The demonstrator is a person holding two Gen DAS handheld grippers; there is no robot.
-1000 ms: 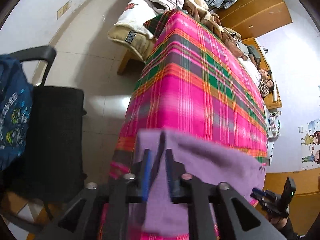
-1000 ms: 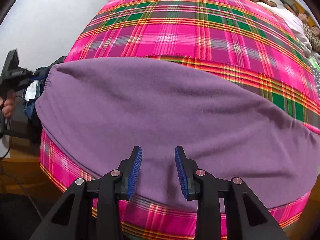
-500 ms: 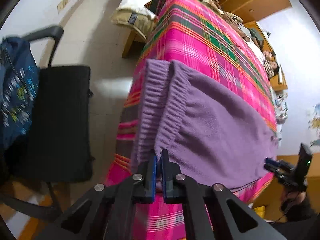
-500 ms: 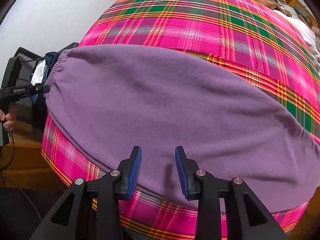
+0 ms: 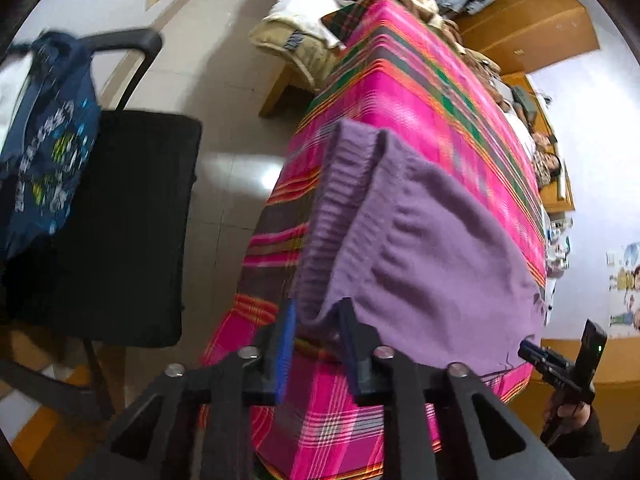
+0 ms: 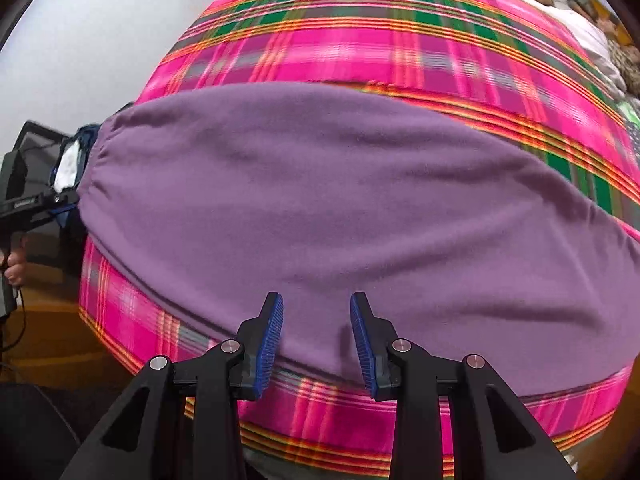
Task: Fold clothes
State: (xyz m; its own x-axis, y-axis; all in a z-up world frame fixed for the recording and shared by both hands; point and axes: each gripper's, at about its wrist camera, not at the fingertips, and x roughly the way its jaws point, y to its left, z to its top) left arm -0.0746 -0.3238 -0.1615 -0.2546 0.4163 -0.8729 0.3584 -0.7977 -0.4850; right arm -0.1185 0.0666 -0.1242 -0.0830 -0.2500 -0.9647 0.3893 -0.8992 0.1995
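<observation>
A purple knit garment [image 5: 420,248] lies folded across the near end of a bed under a pink plaid cover [image 5: 400,100]. Its ribbed hem hangs at the bed's left corner. My left gripper [image 5: 318,320] is at that hem corner; its jaws are opening, and a sagging bit of hem lies loose between them, not pressed. In the right wrist view the garment [image 6: 340,200] spreads wide over the plaid cover [image 6: 360,40]. My right gripper [image 6: 316,312] hovers open just above its near edge, with nothing gripped.
A black office chair [image 5: 120,220] with a dark blue printed cloth [image 5: 44,152] over its back stands left of the bed. Piled clothes and pillows [image 5: 320,20] lie at the bed's far end. A wooden cupboard [image 5: 528,32] stands behind.
My left gripper shut on the ribbed hem, carried it down toward the bed's near left corner, and its jaws have now parted. The right gripper stayed open and still.
</observation>
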